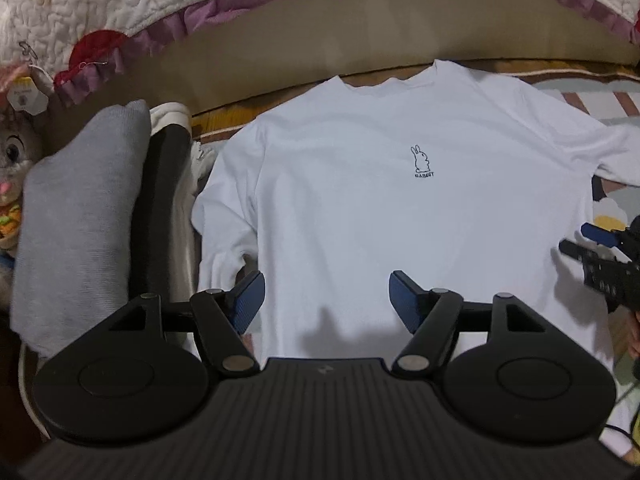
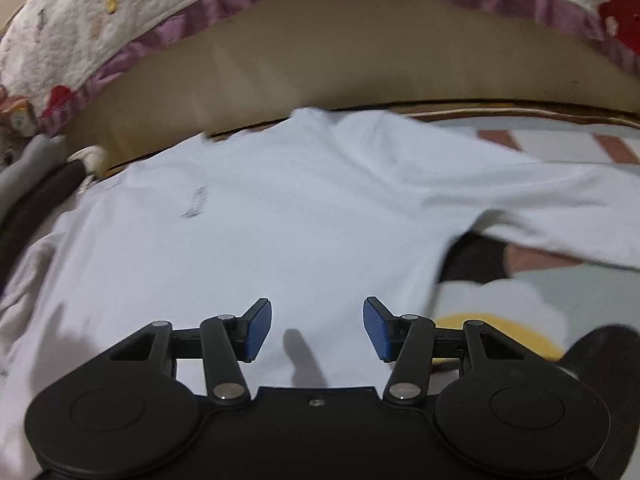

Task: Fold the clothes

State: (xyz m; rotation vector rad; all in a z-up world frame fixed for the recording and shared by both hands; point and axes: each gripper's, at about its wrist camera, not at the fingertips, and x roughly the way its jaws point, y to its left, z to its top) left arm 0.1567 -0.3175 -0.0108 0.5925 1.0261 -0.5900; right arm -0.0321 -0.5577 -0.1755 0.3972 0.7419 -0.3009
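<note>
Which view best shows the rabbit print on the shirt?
The left wrist view: the rabbit print on the white shirt is sharp and nearly centred. The right wrist view shows it only as a blurred dark smudge.

Dim; right view perhaps motion-blurred

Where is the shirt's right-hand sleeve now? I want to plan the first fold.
In the right wrist view the sleeve stretches out flat to the right of the white shirt, across the patterned mat.
</note>
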